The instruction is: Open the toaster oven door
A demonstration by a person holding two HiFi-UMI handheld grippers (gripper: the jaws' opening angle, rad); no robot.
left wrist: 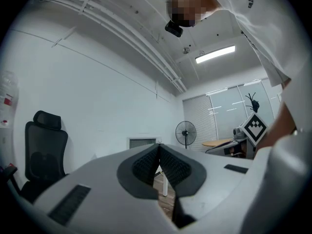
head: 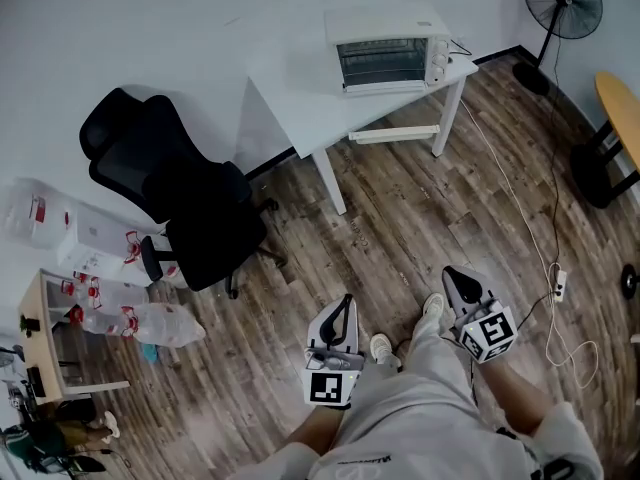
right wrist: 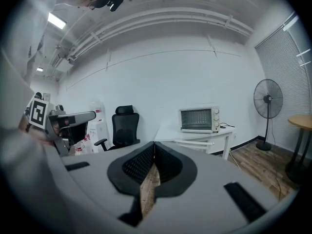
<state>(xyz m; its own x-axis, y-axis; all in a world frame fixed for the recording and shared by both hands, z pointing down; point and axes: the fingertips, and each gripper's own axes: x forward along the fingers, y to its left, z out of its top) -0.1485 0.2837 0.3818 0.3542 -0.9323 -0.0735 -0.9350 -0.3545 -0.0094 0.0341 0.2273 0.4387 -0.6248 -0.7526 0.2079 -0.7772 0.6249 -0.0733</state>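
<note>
Two hand-held grippers are out in front of the person. The left hand-held gripper point(head: 346, 304) has its jaws pressed together at the tips, with nothing between them. The right hand-held gripper point(head: 451, 272) is the same: closed and empty. Each carries one cube with black-and-white square markers, which bear patterns and no words. Both hover above the wooden floor point(head: 420, 218), just over the person's two white shoes point(head: 381, 348).

Now outward. The one toaster oven point(head: 390, 51) is well away from both grippers, sitting near the back right corner of the single white bench point(head: 300, 103) against the wall. Its glass door is shut. In the right gripper view it shows what looks like three knobs down its right side, and any print on it is too small to read.

Left of the bench stands one black office chair point(head: 175, 193). Farther left is a cluster of clear plastic bottles point(head: 140, 320) and white boxes with red labels, whose lettering is too small to make out. There is one black standing fan point(head: 562, 3) in the far right corner. The edge of one wood-topped table point(head: 622, 118) shows beside it. One white cable point(head: 515, 193) trails from the bench across the floor.
</note>
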